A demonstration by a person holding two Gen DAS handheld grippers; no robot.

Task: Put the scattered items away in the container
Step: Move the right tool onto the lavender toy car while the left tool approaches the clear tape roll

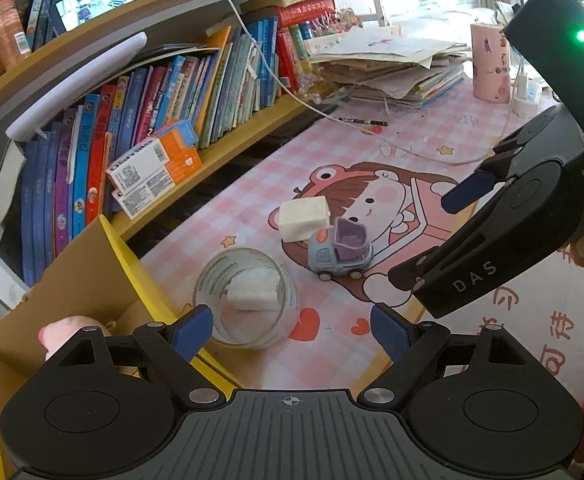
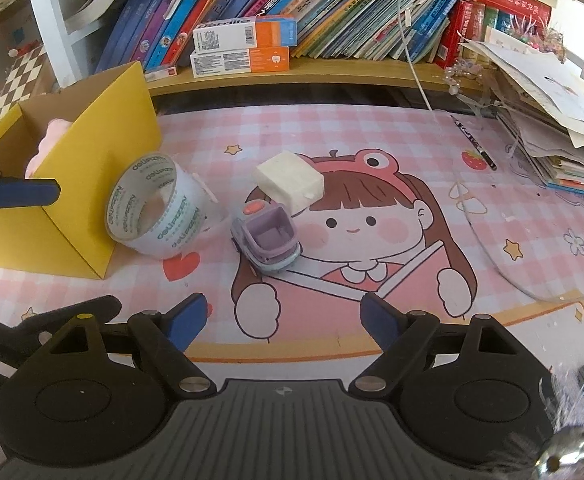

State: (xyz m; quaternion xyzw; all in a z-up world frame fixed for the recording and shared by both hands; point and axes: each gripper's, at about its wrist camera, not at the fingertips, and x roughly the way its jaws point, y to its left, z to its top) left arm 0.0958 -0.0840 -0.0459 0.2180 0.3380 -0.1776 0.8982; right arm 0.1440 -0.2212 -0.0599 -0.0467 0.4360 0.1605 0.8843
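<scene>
Left gripper [image 1: 292,330]: spread wide and empty, hovering low over the desk with the tape roll at about 11 o'clock of its gap; I judge it is lining up on that roll.
Right gripper [image 2: 281,320]: also spread and holding nothing, pointed at the toy truck at 12 o'clock, likely its own next pick.
Tape roll [image 2: 157,210]: clear, tipped on its edge, leaning against the yellow box wall, so it offers its rim rather than its flat face.
Toy truck [image 2: 267,242]: on its wheels at the desk's middle, just beside the roll at 3 o'clock of it.
White block [image 2: 289,180]: at 1 o'clock of the truck, touching or nearly so; I cannot tell which.
Yellow box [image 2: 103,152]: open-topped at 9 o'clock of the scatter; a pink soft toy [image 2: 49,142] already sits inside.
Desk [image 2: 492,320]: pink cartoon mat keeps the three loose items close to the box.
</scene>
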